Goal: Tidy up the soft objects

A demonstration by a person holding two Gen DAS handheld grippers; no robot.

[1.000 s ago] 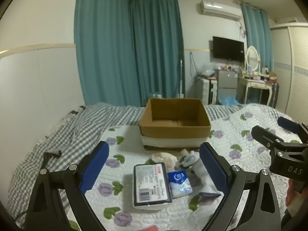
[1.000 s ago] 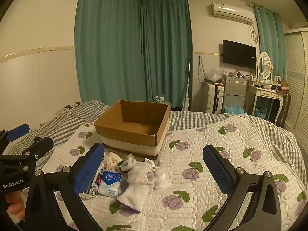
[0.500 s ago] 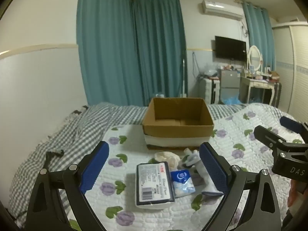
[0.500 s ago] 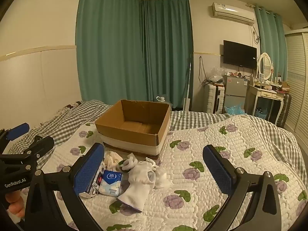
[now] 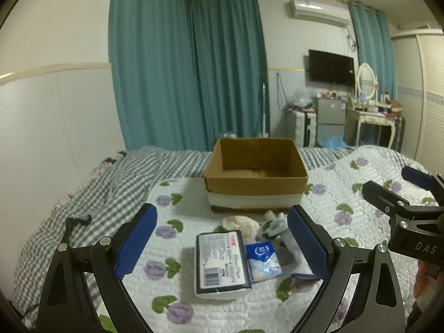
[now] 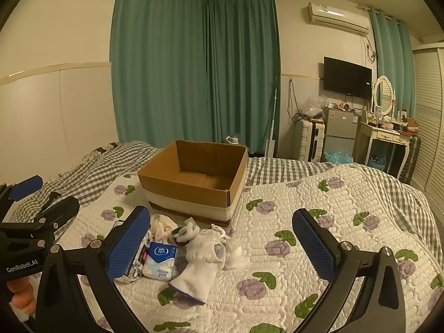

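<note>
- Covering most of both views is the bed (image 6: 319, 222), spread with a white quilt printed with purple flowers and green leaves, a grey checked blanket along its far and left sides.
- Sitting on the quilt toward the far side is the open cardboard box (image 5: 255, 177), a white band around its lower walls; only bare cardboard shows inside it.
- Hovering above the quilt, the left tongs (image 5: 222, 244) stand wide with nothing between the blue pads; the pack, the packet and the socks lie beyond them.
- Hovering likewise, the right tongs (image 6: 222, 245) stand wide and hold nothing, with the sock heap showing between the fingers.
- Lying just in front of the box, the flat tissue pack (image 5: 220, 262) has a dark border and a barcode label facing up.
- Stretching toward the camera beside it, the long white sock (image 6: 201, 266) has a dark toe end.
- Resting between pack and sock, touching both, is the small blue-and-white tissue packet (image 6: 161, 260).
- Bunched nearest the box are a cream sock (image 5: 238, 223) and a small white rolled sock (image 6: 187, 231).
</note>
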